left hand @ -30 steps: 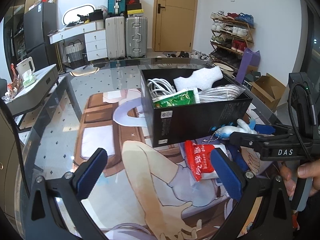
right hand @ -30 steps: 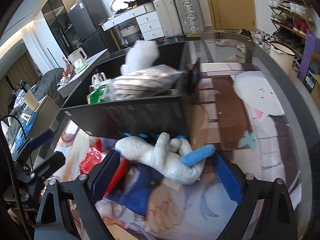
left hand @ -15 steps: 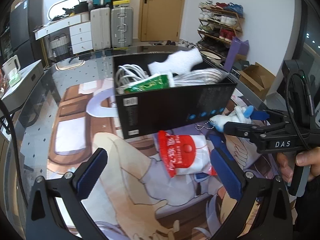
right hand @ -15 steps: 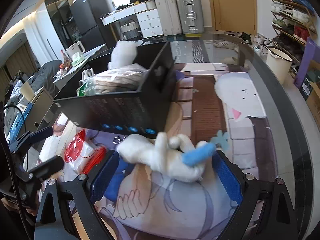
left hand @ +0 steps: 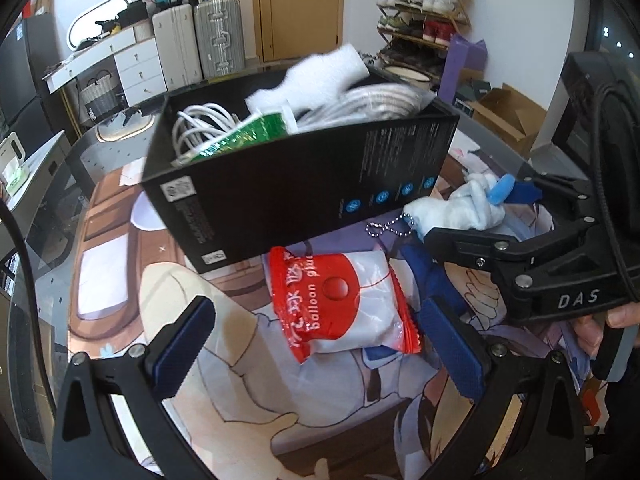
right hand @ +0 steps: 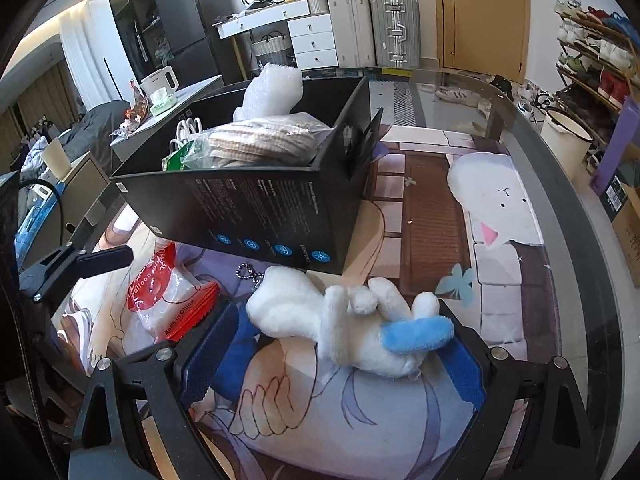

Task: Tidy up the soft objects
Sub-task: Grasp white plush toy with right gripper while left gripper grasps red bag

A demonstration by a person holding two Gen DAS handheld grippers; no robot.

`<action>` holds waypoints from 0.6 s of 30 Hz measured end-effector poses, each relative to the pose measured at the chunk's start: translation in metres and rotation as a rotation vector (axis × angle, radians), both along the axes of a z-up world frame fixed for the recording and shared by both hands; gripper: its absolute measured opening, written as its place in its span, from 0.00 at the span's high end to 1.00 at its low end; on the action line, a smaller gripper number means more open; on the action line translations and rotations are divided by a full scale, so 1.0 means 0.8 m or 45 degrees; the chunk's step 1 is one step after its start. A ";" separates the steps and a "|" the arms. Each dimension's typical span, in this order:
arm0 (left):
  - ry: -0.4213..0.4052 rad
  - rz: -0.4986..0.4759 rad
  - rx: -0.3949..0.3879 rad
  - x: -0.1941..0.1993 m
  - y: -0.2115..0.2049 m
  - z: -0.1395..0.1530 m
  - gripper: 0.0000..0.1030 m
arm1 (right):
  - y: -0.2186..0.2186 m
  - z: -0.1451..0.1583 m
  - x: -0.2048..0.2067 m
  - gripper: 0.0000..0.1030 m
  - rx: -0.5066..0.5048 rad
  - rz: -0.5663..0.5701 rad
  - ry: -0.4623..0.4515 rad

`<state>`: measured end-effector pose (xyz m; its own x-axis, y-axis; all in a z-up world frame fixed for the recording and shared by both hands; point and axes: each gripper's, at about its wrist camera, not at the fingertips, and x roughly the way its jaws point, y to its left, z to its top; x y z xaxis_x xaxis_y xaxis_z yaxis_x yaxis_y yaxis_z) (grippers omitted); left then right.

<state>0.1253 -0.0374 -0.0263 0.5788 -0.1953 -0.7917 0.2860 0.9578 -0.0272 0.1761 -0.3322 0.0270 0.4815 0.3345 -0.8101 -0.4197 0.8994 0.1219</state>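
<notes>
— Plush toy (right hand: 344, 322) is being framed between the pads of the right gripper (right hand: 332, 364), spread wide and not yet pressing, on the printed mat just beside the black box (right hand: 256, 208).

— And the balloon glue packet (left hand: 344, 304)?

— It is being bracketed by the left gripper (left hand: 316, 344), equally spread, nothing pinched.

— What is being risked?

— A snag, probably: the toy's bead chain (right hand: 250, 272) is lying against the box, and the box is already being crowded by its contents.

The red-and-white packet (left hand: 344, 304) reads "balloon glue" beside Chinese characters; the right wrist view shows "Made in China" on it. The right gripper (left hand: 472, 216) body bears "DAS".
</notes>
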 end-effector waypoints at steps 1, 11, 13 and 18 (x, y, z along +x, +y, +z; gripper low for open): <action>0.012 -0.001 0.014 0.002 -0.004 -0.002 0.00 | 0.001 -0.001 -0.001 0.07 -0.012 0.002 -0.005; -0.012 -0.040 -0.001 0.001 -0.008 0.000 0.39 | 0.004 0.000 -0.008 0.20 -0.047 0.035 -0.032; -0.019 -0.067 0.002 -0.003 -0.010 0.000 0.42 | 0.004 0.001 -0.009 0.21 -0.049 0.041 -0.034; -0.037 -0.085 0.007 -0.009 -0.009 0.003 0.47 | -0.001 0.001 -0.011 0.24 -0.033 0.047 -0.033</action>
<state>0.1178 -0.0447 -0.0242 0.5878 -0.2300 -0.7757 0.3495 0.9368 -0.0129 0.1675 -0.3328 0.0280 0.4903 0.3313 -0.8062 -0.4557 0.8859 0.0870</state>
